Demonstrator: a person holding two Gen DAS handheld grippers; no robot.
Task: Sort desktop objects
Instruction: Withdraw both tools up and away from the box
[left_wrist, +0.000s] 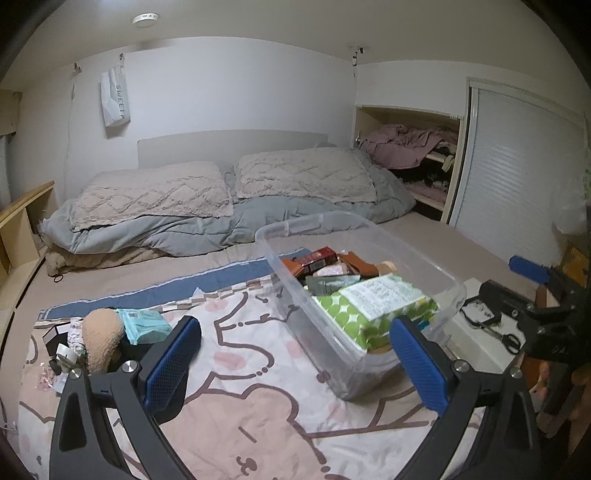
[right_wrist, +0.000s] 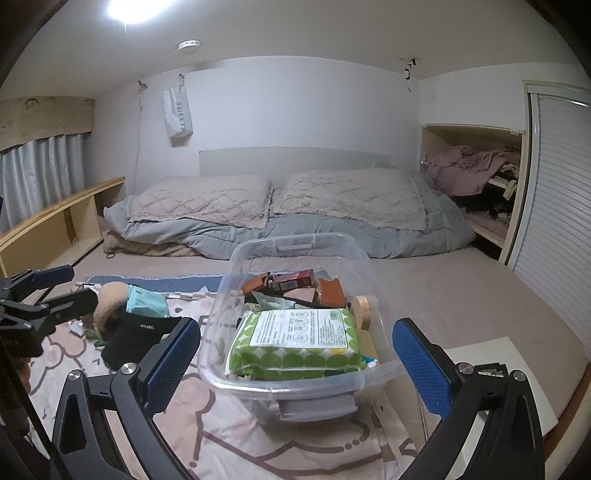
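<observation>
Both my grippers wide apart, empty: left gripper, right gripper. Clear plastic bin between right fingers, green dotted pack inside, near end.

Pretty lived-in bedroom. Two tufted beige pillows sit side by side against a pale headboard, lying on a rumpled grey-blue duvet that's bunched at the head of the bed. A white paper bag printed with "SWEET" hangs on the wall above. On the left there's a low wooden shelf unit under grey curtains. On the right, an open closet nook is stuffed with pinkish clothes, just beside a white slatted door. A round ceiling light glares overhead, with a smoke detector near it.
</observation>
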